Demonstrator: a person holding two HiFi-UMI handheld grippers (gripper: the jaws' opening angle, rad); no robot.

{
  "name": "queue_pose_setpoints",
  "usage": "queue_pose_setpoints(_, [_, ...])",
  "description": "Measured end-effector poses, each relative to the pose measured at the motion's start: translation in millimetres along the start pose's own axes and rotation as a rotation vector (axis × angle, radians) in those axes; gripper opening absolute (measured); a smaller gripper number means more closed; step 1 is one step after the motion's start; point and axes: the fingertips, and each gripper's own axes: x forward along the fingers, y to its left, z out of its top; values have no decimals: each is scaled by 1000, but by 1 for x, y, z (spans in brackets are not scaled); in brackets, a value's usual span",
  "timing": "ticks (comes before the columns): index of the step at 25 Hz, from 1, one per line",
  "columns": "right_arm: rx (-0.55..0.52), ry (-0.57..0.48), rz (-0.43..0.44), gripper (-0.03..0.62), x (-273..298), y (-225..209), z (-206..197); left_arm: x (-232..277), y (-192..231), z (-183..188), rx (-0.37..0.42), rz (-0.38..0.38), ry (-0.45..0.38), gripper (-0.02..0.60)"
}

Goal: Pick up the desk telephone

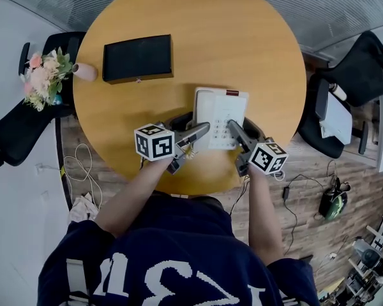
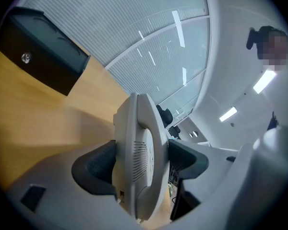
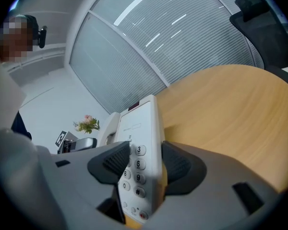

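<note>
The white desk telephone [image 1: 218, 115] sits at the near side of the round wooden table [image 1: 242, 43], handset on its left, keypad on the right. My left gripper [image 1: 201, 129] comes in from the left and my right gripper [image 1: 240, 127] from the right. In the left gripper view the handset side of the telephone [image 2: 139, 152] stands on edge between the dark pads [image 2: 98, 169], and the left gripper [image 2: 141, 164] is shut on it. In the right gripper view the keypad edge [image 3: 140, 150] is clamped between the pads [image 3: 176, 166] of the right gripper [image 3: 145, 164].
A black box [image 1: 138, 57] lies on the table's far left. A bunch of pink flowers [image 1: 45, 75] stands just off the table's left edge. Black chairs [image 1: 364, 69] stand at the right and left. Cables [image 1: 83, 164] trail over the wooden floor.
</note>
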Motion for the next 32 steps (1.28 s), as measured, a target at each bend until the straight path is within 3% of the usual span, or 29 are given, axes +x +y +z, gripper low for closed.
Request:
queue_pose_setpoints(6, [-53,-82,29,227,2,35,31,-23,-22,34,95,-18,-80,334])
queue_pose_setpoints(16, [-243,-282,94,204,-6,118,115,-68,-72,99,358,-109,-190,334])
queue_pose_setpoints(21, [-320,-315,124,201,-2,151,140,-91,-87,128,371,-119,-301,334])
queue_pose_setpoints(32, [-340,-403,162,195,-10,186,155,-117,-114,153,488,-122,-361,334])
